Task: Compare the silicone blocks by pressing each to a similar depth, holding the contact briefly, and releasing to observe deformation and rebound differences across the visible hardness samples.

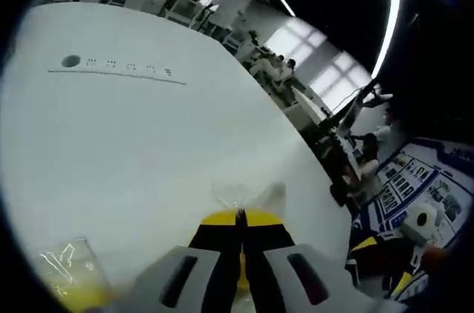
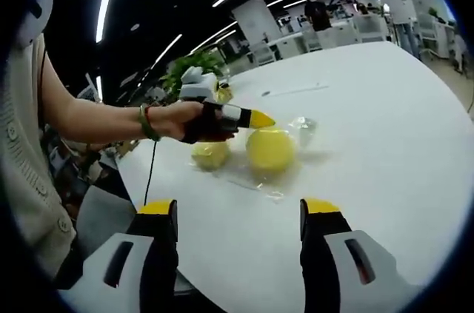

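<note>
Right gripper view: the white table (image 2: 385,128) takes up most of the frame, running from 6 o'clock up to 1 o'clock. The person's hand (image 2: 194,122) reaches in from 9 o'clock holding the left gripper (image 2: 261,118), its yellow tips together just above the larger yellow silicone block (image 2: 270,149); contact cannot be confirmed. A smaller yellow block (image 2: 210,154) sits just beside it toward 9 o'clock. Both lie on clear plastic wrap (image 2: 255,180), likely their packaging. The right gripper (image 2: 241,217) stands back at 6 o'clock, jaws wide apart and holding nothing, apparently placed to observe.

Left gripper view: the jaws rise from 6 o'clock, pressed together over crumpled clear plastic (image 1: 248,196). A bagged yellow item (image 1: 70,276) at 7 o'clock is cut off and hard to identify.
</note>
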Available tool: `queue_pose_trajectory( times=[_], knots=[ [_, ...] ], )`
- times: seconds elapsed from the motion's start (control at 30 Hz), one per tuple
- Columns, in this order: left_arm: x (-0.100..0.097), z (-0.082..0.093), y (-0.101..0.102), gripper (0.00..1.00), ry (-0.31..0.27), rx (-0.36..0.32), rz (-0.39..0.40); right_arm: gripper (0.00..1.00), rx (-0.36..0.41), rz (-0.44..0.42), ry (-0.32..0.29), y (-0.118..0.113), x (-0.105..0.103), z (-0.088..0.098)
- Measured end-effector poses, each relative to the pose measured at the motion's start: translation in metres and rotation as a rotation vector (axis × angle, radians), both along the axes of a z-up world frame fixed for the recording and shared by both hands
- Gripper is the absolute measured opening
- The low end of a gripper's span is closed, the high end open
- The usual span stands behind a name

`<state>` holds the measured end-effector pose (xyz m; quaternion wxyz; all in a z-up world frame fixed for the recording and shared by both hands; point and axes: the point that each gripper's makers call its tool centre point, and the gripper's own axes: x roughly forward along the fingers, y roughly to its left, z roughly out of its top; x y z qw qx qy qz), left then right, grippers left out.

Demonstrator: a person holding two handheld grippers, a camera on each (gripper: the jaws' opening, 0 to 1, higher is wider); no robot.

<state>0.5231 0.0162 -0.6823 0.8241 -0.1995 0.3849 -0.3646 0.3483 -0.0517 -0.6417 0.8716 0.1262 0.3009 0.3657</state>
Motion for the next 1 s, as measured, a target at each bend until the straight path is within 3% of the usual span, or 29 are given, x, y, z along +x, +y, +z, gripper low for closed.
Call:
queue_pose_trajectory(
  times=[0.33,0.43,0.5,0.67,0.77,1.0],
  knots=[
    [-0.025,0.038,-0.007,0.00,-0.069,-0.016,-0.038,0.62,-0.008,0.030,-0.042,0.007,-0.004,0.014],
    [-0.033,0.045,-0.010,0.00,-0.066,-0.032,-0.053,0.62,-0.016,0.036,-0.060,0.006,-0.008,0.020],
    [-0.039,0.051,-0.013,0.00,-0.094,-0.021,-0.075,0.62,-0.020,0.033,-0.070,0.004,-0.013,0.023],
    [-0.052,0.063,-0.015,0.00,-0.101,-0.022,-0.083,0.61,-0.030,0.027,-0.087,-0.001,-0.021,0.029],
    [-0.060,0.069,-0.014,0.00,-0.133,0.015,-0.113,0.62,-0.035,0.024,-0.096,-0.003,-0.024,0.031],
    [-0.064,0.088,-0.006,0.00,-0.178,0.030,-0.114,0.63,-0.071,0.042,-0.142,-0.005,-0.026,0.044]
  ],
)
